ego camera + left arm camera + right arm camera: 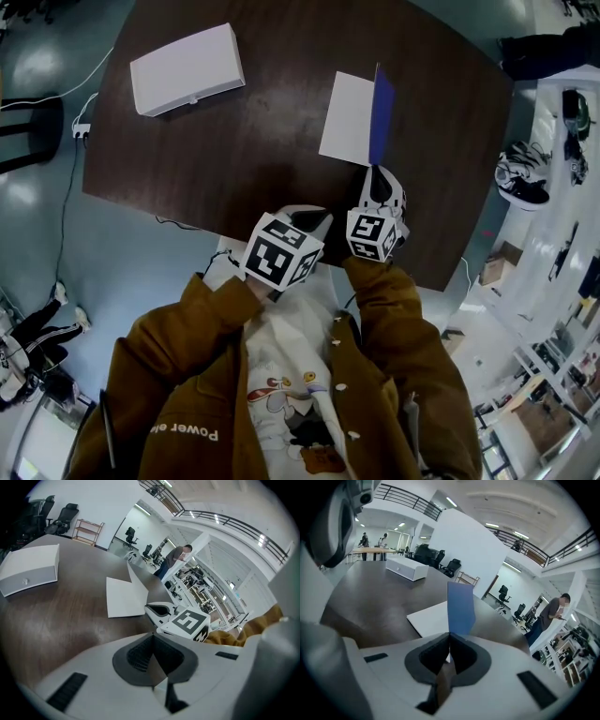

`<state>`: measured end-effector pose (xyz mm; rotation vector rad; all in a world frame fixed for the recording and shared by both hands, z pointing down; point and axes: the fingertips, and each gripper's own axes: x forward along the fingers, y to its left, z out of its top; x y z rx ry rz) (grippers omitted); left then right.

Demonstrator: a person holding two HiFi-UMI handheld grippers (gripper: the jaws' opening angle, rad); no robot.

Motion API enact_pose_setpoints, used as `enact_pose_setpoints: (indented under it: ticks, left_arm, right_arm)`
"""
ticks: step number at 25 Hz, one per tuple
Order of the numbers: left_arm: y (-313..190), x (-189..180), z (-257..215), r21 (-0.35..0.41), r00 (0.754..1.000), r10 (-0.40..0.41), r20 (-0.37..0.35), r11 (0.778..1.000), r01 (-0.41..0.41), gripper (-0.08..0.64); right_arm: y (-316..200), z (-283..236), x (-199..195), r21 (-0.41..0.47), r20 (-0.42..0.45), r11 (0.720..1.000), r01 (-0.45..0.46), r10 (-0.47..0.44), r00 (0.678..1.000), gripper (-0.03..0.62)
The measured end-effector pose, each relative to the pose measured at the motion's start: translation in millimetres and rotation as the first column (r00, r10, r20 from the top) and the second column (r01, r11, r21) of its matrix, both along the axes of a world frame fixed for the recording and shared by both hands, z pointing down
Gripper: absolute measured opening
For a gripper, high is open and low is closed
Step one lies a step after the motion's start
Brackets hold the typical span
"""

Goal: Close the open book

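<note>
a brown jacket (187,375) fills the bottom of the head view, with both arms reaching out over the near edge of the dark wooden counter (253,159). the left claw (314,218) hangs at that near edge, its jaws pressed together with nothing between them, as the left gripper view shows (152,654). just to its right, the right claw (377,178) sits a little further in over the counter, its marker cube (371,234) facing up toward the camera. its jaws are closed tight on the lower edge of the blue cover (461,605) of the book (347,117), pinching the thin board between the pads (449,654). the cover stands roughly upright (381,111) while the white page side lies flat on the counter to its left (429,618). the book rests at the right half of the counter, just beyond the right claw. further back and well apart to the left, a white box (187,68) lies flat on the counter. beyond the counter, office chairs (452,567) stand on the floor.
</note>
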<state>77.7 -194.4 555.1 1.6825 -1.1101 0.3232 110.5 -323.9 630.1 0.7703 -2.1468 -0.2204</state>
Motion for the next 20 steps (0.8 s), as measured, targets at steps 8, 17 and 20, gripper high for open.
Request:
enact_pose_setpoints:
  ticks: [8,17,20]
  left_arm:
    - [3,-5,1,0.0,1.0,-0.021,-0.002,1.0,0.021,0.006]
    - [5,-6,0,0.006,0.999,-0.035,0.004,0.999,0.035,0.006]
    - [6,-4,-1,0.01,1.0,-0.028,0.004,1.0,0.028,0.006]
  right_arm:
    - [20,29,-14,-0.053,-0.139,0.984,0.167,-0.173,0.975,0.009]
    - [29,41,-15,-0.154,-0.105,0.974,0.165,-0.182,0.978,0.107]
    - [30,32,-12,-0.17,-0.047,0.976,0.135,-0.145,0.988,0.106]
